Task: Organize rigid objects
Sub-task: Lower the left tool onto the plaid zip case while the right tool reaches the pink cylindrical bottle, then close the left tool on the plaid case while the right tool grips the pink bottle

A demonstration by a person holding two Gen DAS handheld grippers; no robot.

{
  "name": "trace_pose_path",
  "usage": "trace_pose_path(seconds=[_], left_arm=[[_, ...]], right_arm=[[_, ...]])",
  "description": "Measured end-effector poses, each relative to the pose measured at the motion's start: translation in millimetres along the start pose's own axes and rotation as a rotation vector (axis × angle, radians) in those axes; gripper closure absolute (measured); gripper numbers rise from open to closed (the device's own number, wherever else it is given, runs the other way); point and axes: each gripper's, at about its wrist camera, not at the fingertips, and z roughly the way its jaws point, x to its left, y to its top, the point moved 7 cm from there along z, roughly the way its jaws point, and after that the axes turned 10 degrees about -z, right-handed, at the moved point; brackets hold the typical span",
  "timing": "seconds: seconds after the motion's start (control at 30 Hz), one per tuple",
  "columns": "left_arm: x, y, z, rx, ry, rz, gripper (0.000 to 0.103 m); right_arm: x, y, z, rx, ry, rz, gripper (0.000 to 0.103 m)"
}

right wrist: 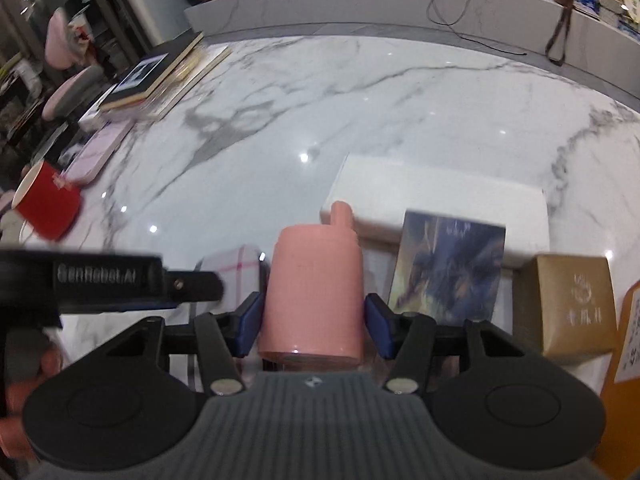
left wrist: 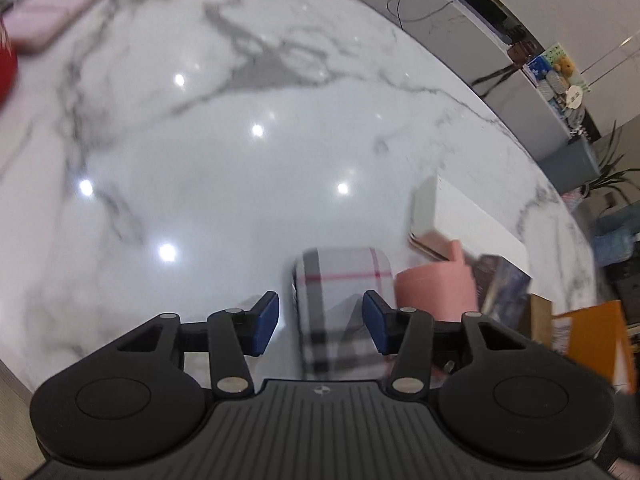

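The marble counter point(right wrist: 360, 92) is carrying everything, its white top veined with grey. A flat white box point(right wrist: 440, 196) is lying toward its right side, and a stack of books point(right wrist: 156, 76) is sitting at the far left edge. A red cup point(right wrist: 48, 208) is lying tipped on its side near the left edge, beside a pale pink flat case point(right wrist: 100, 152).

Against the near edge of the white box, a dark blue printed box point(right wrist: 448, 268) is leaning upright, and a tan carton point(right wrist: 568, 304) is standing just to its right, with an orange box point(left wrist: 596, 344) at the far right.

The right tongs point(right wrist: 314, 322) are reaching around a pink cylinder with a small knob on top point(right wrist: 316, 292); the blue pads are sitting at both of its sides, though a firm clamp cannot be told.

The left tongs point(left wrist: 320, 320) are standing wide, the plaid case point(left wrist: 340, 304) lying between the pads with a gap on the left; whether the right pad is touching it cannot be told. This plaid case is resting on the counter just left of the pink cylinder.
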Motion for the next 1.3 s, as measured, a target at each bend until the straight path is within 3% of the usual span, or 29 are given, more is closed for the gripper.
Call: trace_pose_path(seconds=[0.17, 0.33, 0.53, 0.7, 0.77, 0.87, 1.0, 1.17, 1.3], left_arm=[[-9.2, -17.9, 5.1, 0.061, 0.007, 0.060, 0.030], [-23.3, -36.6, 6.5, 0.058, 0.085, 0.227, 0.029], [-28.1, -46.6, 5.6, 0.062, 0.137, 0.323, 0.033], [-33.9, -65.1, 3.0, 0.102, 0.207, 0.453, 0.033], [-32.6, -65.0, 1.7, 0.095, 0.199, 0.438, 0.031], [-22.7, -56.9, -1.3, 0.102, 0.155, 0.329, 0.028], [-19.1, -38.9, -20.2, -0.012, 0.095, 0.222, 0.031], [-27.2, -42.3, -18.8, -0.035, 0.152, 0.269, 0.048], [-31.0, -45.8, -8.5, -0.021, 0.199, 0.315, 0.053]], right_arm=[[8.5, -26.0, -15.5, 0.011, 0.028, 0.013, 0.048], [15.5, -53.8, -33.3, -0.001, 0.024, 0.029, 0.048], [14.5, -78.5, -51.3, -0.028, -0.051, 0.040, 0.048], [13.9, -92.9, -61.3, -0.030, -0.033, 0.035, 0.048], [12.7, -96.8, -64.5, -0.037, -0.033, 0.027, 0.048], [9.6, -99.2, -67.7, -0.061, -0.004, 0.045, 0.048], [1.2, -98.9, -70.2, -0.093, 0.044, 0.108, 0.048], [-4.3, -89.1, -70.7, -0.137, 0.066, 0.123, 0.048], [-8.3, -88.7, -66.3, -0.141, 0.104, 0.149, 0.048]])
